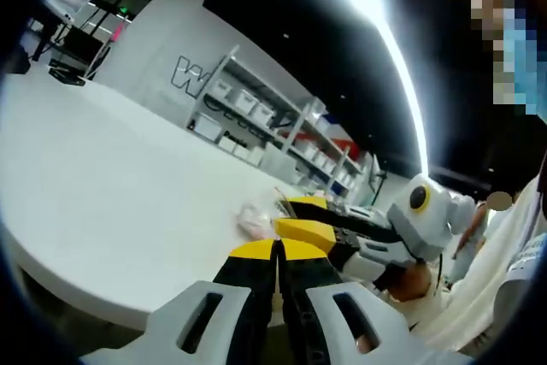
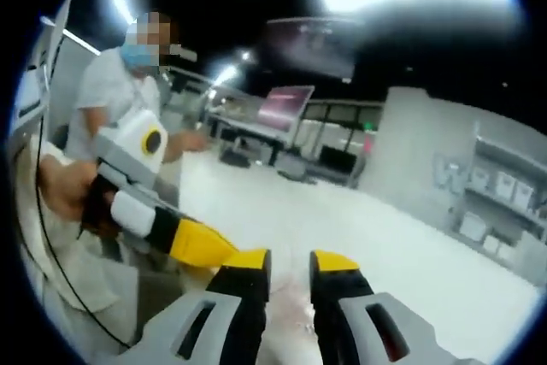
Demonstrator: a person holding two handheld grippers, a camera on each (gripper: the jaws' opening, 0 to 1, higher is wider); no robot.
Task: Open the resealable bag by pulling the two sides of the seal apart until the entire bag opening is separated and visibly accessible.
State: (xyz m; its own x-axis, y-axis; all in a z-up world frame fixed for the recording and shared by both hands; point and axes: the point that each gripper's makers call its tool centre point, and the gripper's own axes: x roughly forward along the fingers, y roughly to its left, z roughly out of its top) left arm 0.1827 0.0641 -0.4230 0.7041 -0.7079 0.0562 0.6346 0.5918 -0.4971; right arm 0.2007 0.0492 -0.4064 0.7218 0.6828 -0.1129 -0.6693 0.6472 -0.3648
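In the left gripper view, the left gripper [image 1: 278,252] was seen with its yellow-tipped jaws pressed together, with nothing seen between them. Just past the tips, the small clear resealable bag [image 1: 255,220] was seen lying on the white table [image 1: 111,185]. The right gripper [image 1: 309,218] was seen coming in from the right, and its yellow tips were close to the bag's edge; whether the bag was gripped could not be told. In the right gripper view, the right gripper [image 2: 290,264] was seen with a narrow gap between its jaws. A pale blur of the bag [image 2: 291,318] was seen low between them. Grey shelves [image 1: 282,126] with white boxes were seen behind the table.
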